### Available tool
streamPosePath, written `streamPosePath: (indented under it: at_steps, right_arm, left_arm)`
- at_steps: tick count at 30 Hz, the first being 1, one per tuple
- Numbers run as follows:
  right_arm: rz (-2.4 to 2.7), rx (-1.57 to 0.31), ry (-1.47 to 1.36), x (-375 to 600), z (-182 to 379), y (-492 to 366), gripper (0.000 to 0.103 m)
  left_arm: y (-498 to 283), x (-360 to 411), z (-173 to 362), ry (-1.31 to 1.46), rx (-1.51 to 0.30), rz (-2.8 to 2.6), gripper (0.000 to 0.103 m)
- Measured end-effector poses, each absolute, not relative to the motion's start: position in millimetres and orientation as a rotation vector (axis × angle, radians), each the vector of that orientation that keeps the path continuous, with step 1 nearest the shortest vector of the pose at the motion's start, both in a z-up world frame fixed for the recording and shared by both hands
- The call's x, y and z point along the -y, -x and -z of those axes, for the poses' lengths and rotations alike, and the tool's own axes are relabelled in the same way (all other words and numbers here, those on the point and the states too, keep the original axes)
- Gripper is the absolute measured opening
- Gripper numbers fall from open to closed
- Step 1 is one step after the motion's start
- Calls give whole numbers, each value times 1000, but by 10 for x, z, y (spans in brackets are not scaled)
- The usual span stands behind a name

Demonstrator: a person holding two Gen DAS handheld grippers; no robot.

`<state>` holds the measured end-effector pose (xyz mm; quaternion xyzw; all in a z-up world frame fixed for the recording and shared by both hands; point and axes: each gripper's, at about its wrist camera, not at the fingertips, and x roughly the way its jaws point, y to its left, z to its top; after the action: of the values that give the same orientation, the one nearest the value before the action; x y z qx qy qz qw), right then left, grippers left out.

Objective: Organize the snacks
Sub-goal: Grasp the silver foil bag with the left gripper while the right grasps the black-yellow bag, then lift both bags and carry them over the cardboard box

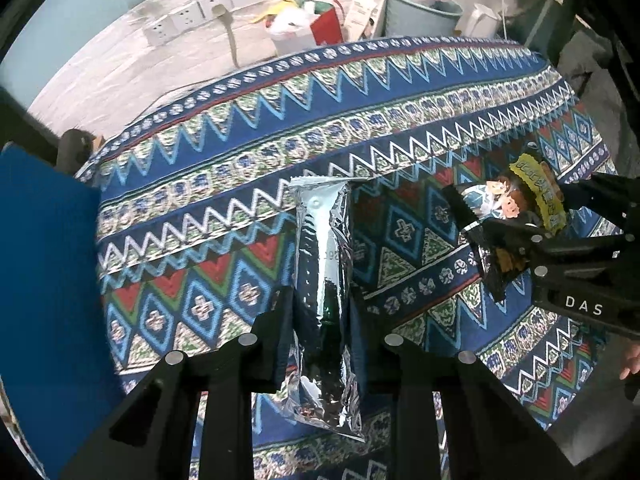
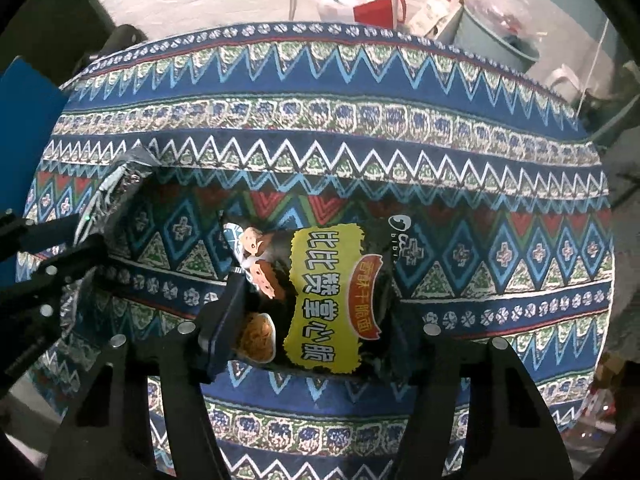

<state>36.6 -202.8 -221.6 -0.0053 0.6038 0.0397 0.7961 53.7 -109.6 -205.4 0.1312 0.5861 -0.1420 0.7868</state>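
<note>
While a patterned cloth [image 1: 400, 120] covers the surface, a blue box [image 1: 44, 280] sits at its left edge. Left tongs [image 1: 320, 320] are clamped on a silver foil packet [image 1: 324, 264], held above the cloth. Right tongs [image 2: 316, 304] grip a black-and-yellow snack bag [image 2: 328, 300] just beside it, also held above the cloth.

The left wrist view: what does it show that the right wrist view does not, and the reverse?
Only the left wrist view shows the full silver packet lengthwise between the left gripper fingers, and a white kettle behind the table.

Only the right wrist view shows the whole yellow label of the black noodle snack bag held in the right gripper.

Both show both packets, each gripper closed on one, the patterned tablecloth, the blue board and the red bag.
</note>
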Motion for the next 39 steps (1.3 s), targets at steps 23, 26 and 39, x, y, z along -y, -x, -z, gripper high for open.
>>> streamPosePath:
  at_steps: [23, 26, 39]
  right_arm:
    - [-147, -1084, 24, 1633, 1214, -390, 63]
    - [-174, -1057, 25, 1532, 1092, -379, 63]
    - [-295, -972, 33, 1027, 738, -316, 63]
  left_arm:
    - [-198, 550, 1149, -206, -1081, 246, 26]
    - [-158, 459, 1036, -190, -1060, 235, 26]
    - [12, 37, 628, -117, -984, 196, 26]
